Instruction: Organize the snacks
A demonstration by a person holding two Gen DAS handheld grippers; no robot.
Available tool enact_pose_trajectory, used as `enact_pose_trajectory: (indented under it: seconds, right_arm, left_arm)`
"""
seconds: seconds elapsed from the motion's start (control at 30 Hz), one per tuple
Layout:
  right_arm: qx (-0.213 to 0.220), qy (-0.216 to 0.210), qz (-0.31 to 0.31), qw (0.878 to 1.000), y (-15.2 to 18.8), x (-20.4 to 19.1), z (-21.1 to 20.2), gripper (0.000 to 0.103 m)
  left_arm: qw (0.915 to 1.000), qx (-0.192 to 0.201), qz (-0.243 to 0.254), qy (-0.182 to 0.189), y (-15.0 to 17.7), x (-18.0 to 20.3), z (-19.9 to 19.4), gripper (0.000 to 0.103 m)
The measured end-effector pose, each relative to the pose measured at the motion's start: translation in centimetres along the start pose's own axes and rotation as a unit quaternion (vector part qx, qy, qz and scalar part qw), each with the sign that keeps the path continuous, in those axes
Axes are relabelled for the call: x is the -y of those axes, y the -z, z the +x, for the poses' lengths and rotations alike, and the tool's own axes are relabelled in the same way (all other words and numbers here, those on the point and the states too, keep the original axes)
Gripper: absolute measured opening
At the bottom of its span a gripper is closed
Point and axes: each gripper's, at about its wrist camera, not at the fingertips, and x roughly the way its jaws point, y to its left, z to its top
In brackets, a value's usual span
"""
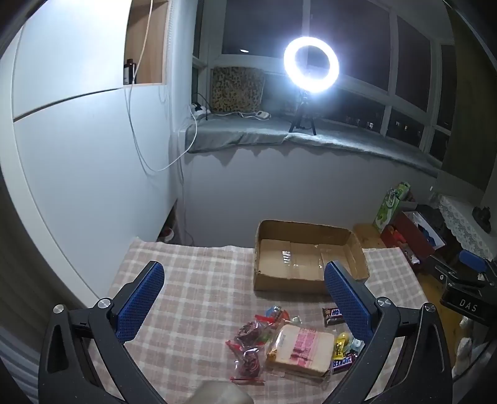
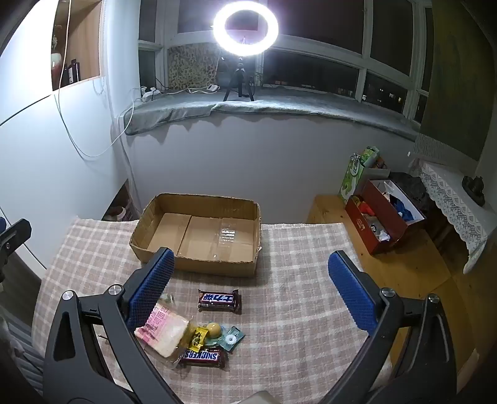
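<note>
A table under a pink-and-white checked cloth [image 2: 295, 310] fills the lower part of both wrist views, standing below a window ledge where a ring light [image 2: 245, 29] on a small tripod glares into the cameras. At the far side of the cloth sits a shallow cardboard box [image 2: 198, 267], open at the top, with only its taped bottom flaps showing inside.

The left gripper [image 1: 245, 298] hangs over the near part of the table with its blue-padded jaws spread wide and nothing between the pads; the snack pile lies below and beyond it on the cloth. The right gripper [image 2: 248, 292] is likewise wide open and holds nothing, its left finger covering part of the pile in its own view.

The snacks lie together on the cloth, near the front edge and well apart from the box. The largest is a wrapped sandwich with a pink label [image 1: 299, 349]. Beside it on the left are two clear packets of dark red fruit [image 1: 248, 348]. On its right lie a yellow sweet [image 2: 198, 338], a teal packet [image 2: 230, 338] and a Snickers bar [image 2: 203, 357]. A second Snickers bar with Chinese lettering [image 2: 220, 300] lies alone, between the pile and the box.
</note>
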Motion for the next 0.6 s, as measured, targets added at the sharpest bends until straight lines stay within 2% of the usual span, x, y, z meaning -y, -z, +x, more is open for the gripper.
enact_pose_trajectory:
  seconds: [0.1,0.13,0.2,0.6]
  right_arm:
    - [0.002,-0.002,0.002,1.0,0.05,0.0,0.02,0.102]
    - [0.001,-0.002,0.002,1.0,0.07,-0.02,0.01,0.102]
    - [-0.002,-0.002,0.002,1.0,0.08,-0.03,0.06,0.102]
    - [-0.005,-0.001,0.002,1.0,0.09,0.05,0.09,0.102]
  left_arm:
    - [1.0,0.005,0.007,0.002,0.1,0.33,-0.26,0.102]
    - [0.9999,-0.013,-0.006,0.001,-0.08,0.16,0.19,0.102]
    - [0.9999,-0.014,-0.007,0.005,-0.22,-0.02,0.29,0.102]
    - [1.0,0.005,0.001,0.007,-0.09,0.28,0.11,0.102]
